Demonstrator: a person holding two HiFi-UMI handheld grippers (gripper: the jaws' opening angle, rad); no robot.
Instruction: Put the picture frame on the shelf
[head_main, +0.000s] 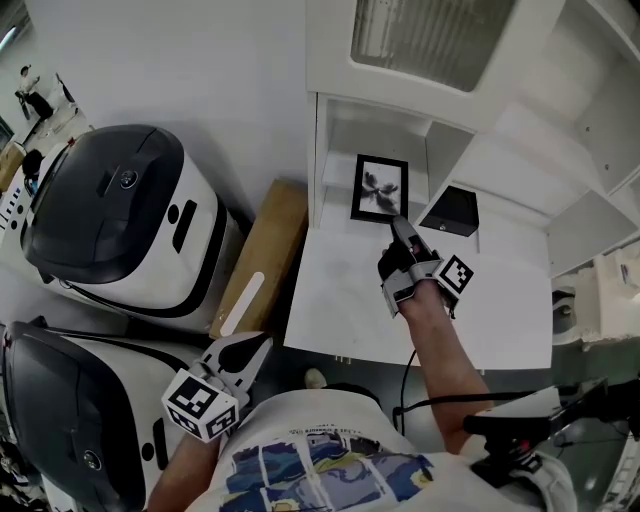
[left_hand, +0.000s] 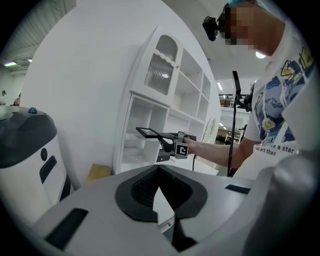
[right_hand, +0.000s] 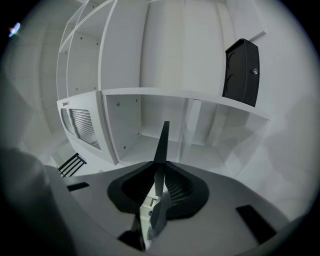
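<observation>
Both jaws of the right gripper (head_main: 396, 222) are clamped on the picture frame (head_main: 379, 188), held face-up before the shelf (head_main: 335, 170); it should probably be stood upright gently; the left gripper (head_main: 252, 350) is closed, empty.

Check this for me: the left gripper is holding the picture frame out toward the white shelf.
Not the left: the right gripper is holding the picture frame out toward the white shelf. The head view shows it.
</observation>
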